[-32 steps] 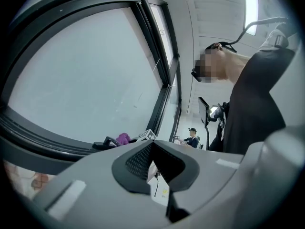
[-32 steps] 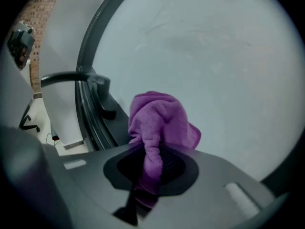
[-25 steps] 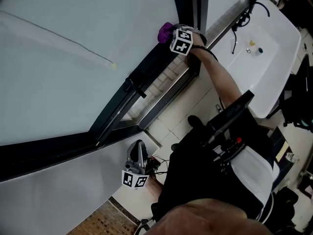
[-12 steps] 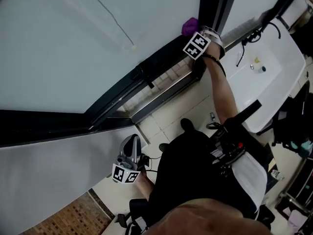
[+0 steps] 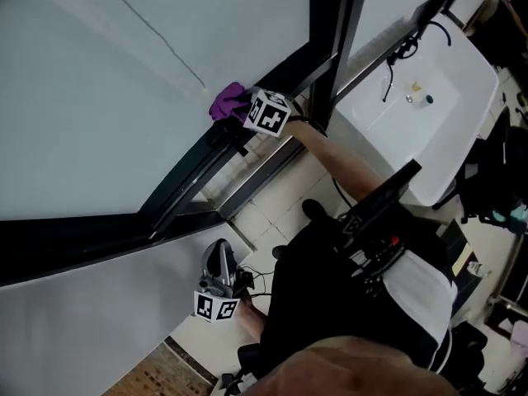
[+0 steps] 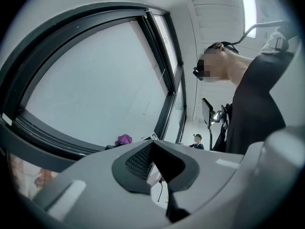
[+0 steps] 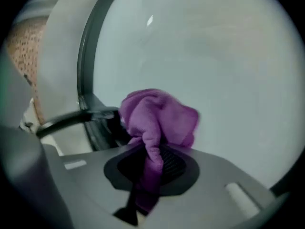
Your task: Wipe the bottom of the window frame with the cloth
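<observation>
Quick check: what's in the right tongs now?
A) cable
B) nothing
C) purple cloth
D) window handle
C: in the right gripper view the right tongs are closed on the purple cloth, which bunches up in front of the window glass.

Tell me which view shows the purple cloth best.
Right gripper view: the cloth fills the centre, bunched, pinched in the right gripper. Head view shows only a small purple bunch by the window frame; left gripper view, a distant purple speck.
</observation>
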Demonstrator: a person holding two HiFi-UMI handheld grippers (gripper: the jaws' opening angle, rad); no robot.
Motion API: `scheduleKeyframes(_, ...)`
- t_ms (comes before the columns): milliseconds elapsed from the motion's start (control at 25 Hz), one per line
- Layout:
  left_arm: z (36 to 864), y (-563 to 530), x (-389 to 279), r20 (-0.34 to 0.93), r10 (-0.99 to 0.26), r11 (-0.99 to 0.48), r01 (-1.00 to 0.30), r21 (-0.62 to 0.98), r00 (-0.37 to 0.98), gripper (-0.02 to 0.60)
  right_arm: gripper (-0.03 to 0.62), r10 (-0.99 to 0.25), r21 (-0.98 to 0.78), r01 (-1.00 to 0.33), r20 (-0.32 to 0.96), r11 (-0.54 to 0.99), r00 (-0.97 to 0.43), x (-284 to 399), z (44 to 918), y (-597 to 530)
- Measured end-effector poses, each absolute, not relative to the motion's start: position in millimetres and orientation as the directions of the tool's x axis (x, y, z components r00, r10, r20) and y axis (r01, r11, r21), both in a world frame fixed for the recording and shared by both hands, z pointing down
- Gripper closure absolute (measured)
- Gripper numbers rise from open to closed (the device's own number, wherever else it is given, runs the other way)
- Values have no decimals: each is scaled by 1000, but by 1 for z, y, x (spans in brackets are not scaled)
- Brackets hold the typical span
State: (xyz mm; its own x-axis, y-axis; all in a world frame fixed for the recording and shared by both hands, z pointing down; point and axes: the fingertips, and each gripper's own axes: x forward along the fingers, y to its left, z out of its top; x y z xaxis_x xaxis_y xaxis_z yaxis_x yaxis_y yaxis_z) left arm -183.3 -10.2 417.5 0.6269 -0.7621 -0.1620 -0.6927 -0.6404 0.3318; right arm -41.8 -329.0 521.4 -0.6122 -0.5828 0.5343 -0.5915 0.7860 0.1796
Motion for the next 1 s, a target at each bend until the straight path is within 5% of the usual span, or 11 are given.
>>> scheduleKeyframes(160,422,-15,-178,-158,-753,-649,-680,341,639,581,537,-607,345,-511,575,787,-548,-42,535,-331)
scheduleKeyframes(560,417,-28,-161,-154,-715,-689,-649,324,682,581,537,-615,422,-451,602,786,-510,-27,536,-335)
scheduleKeyframes(1000,421,-35,-167,-157,-725,-679,-656,331,671,581,537,-704,502,-554,670,664,-236,133,543,-400)
